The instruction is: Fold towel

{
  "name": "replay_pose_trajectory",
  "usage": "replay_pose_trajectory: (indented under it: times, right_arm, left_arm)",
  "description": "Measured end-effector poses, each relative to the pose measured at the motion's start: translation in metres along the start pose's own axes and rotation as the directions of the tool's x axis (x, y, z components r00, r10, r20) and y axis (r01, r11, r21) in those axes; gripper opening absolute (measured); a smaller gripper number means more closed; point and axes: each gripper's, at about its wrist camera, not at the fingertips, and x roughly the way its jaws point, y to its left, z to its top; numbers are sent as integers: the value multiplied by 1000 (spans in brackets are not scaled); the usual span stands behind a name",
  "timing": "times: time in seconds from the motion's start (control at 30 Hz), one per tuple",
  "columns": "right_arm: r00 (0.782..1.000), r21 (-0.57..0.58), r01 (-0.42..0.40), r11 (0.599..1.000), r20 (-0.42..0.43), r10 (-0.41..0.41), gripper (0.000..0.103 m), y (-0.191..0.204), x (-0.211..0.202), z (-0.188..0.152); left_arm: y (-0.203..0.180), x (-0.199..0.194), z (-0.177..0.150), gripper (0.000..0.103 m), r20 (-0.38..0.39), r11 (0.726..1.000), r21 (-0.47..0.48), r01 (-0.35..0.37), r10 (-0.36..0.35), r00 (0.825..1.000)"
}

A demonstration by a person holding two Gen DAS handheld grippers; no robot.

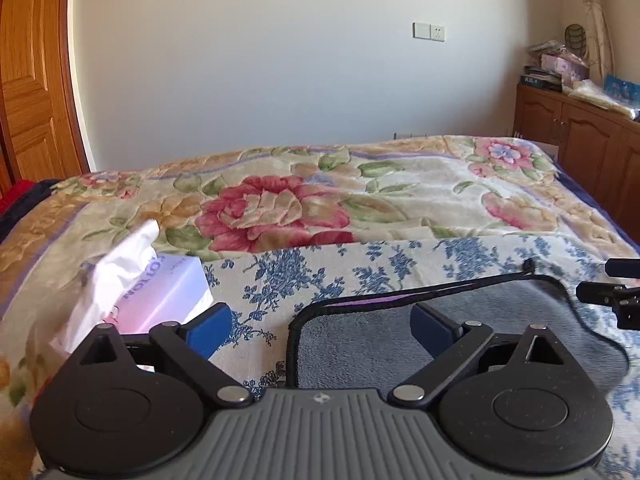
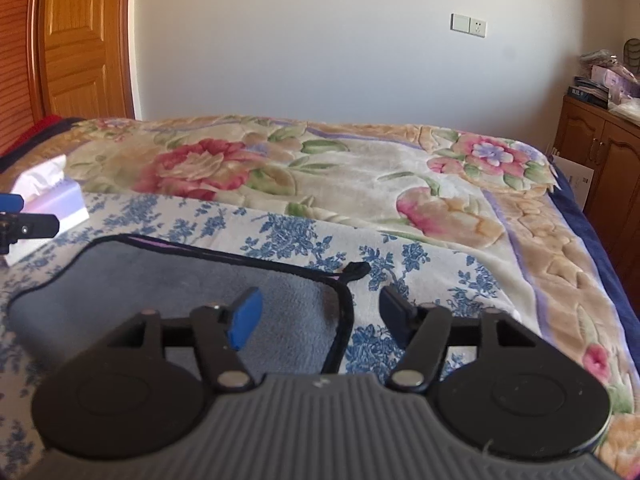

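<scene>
Towel (image 1: 460, 344) lies flat, long axis across the frame — its left corner between my spread-wide left claw (image 1: 322, 326), its right corner inside the equally empty right claw (image 2: 320, 316).

left tool (image 1: 322, 330), a black two-finger linkage on a grey ribbed body with blue pads (image 1: 210, 330): jaws spread wide, nothing between them. right tool (image 2: 320, 316), same build: jaws spread wide, nothing gripped. each tool's tip shows at the edge of the other's view.
</scene>
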Motion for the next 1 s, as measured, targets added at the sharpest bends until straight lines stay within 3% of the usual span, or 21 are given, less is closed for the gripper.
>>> replay_pose_trajectory:
  times: [0.1,0.2,0.37,0.5,1.0]
  right_arm:
    - [1000,-4,-1,1000,22,1,74,4,-19,3]
    - [999,7,0,1000,44,-1,86,6,-38,7]
    - [998,15,1,1000,69,-2,89,10,-64,13]
    - [996,49,-18,999,93,13,103,10,-83,15]
    - [992,6,20,1000,127,-21,103,26,-147,22]
  left_arm:
    - [-4,-17,5,101,7,1000,2,1,-1,1000]
    - [-10,-35,11,102,16,1000,13,4,-4,1000]
    - [-19,-64,20,103,37,999,29,16,-17,999]
    - [-25,-85,23,103,45,999,36,18,-20,999]
    - [-21,-174,29,103,106,999,32,19,-23,994]
